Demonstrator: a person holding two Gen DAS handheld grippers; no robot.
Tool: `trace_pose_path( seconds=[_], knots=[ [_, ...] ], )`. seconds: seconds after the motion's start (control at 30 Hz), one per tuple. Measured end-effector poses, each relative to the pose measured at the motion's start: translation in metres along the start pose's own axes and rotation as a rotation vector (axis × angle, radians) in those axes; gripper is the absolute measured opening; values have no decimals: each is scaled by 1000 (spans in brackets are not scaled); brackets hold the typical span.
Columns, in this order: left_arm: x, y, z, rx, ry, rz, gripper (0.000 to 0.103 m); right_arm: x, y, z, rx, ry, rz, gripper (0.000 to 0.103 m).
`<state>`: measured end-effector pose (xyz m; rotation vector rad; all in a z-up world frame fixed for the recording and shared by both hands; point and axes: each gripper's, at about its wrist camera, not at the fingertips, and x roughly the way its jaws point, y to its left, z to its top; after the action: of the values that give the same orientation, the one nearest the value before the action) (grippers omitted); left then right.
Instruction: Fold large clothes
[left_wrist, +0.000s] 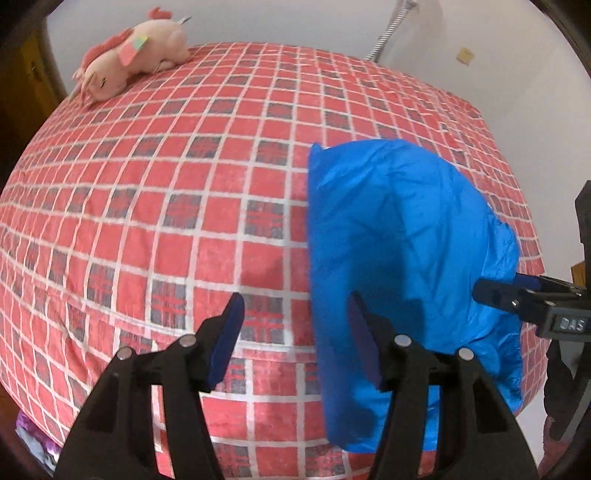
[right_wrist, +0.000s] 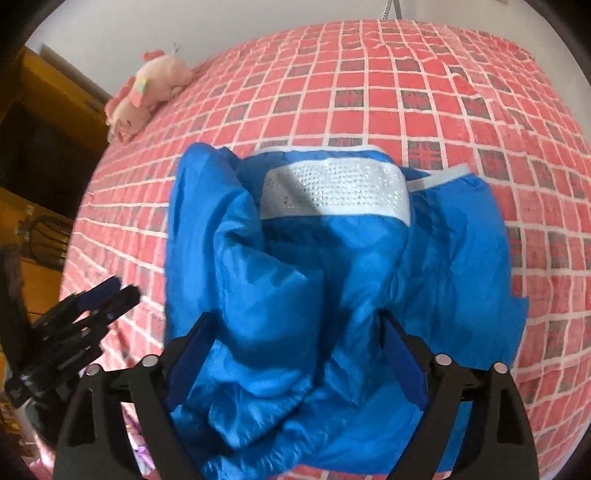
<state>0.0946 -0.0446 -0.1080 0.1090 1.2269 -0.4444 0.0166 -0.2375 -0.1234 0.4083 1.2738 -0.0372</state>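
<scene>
Blue jacket (right_wrist: 295, 288): light, soft, slippery; grip hem between right gripper (right_wrist: 295, 350) jaws. Both jaws apart, left gripper (left_wrist: 295, 343) empty.

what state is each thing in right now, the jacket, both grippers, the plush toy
blue jacket: partly folded into a bunched bundle on the checked bedspread, white mesh collar lining showing
left gripper: open, nothing held, jacket edge just inside one finger
right gripper: open, fingers either side of the jacket
pink plush toy: lying on its side at the far corner
</scene>
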Motion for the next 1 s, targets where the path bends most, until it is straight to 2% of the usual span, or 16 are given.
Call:
trace_pose_path(
  seconds=[0.03,0.1,0.17,0.2,0.3,0.37,0.47,0.57,0.6,0.8,0.93,1.0],
  knots=[
    [1,3,-1,-9,1,1,56,1,5,1,-27,-9,-17,64],
    [1,7,-3,-17,1,5,56,1,18,2,-117,-42,-78,33],
    [1,10,-5,-25,5,4,56,-4,25,4,-165,-72,-106,19],
    [2,10,-5,-28,6,0,56,-11,24,6,-171,-85,-92,14],
    [-4,6,-3,-25,6,-30,56,-48,18,7,-166,-135,-15,10],
    [-16,-2,-1,-15,-14,-79,56,-79,12,4,-165,-169,25,10],
    [-31,-21,2,17,-47,-146,56,-127,-10,-7,-166,-235,-7,10],
    [-36,-48,3,58,-45,-228,56,-144,-39,-21,-126,-238,-58,10],
    [-35,-62,2,84,-39,-255,56,-144,-55,-27,-100,-230,-73,10],
    [-11,-121,-9,214,22,-284,56,-104,-137,-59,79,-140,-123,10],
    [12,-151,-21,276,78,-279,56,-78,-162,-73,135,-120,-118,12],
    [23,-153,-26,278,98,-278,58,-58,-170,-77,148,-103,-131,15]
  ],
)
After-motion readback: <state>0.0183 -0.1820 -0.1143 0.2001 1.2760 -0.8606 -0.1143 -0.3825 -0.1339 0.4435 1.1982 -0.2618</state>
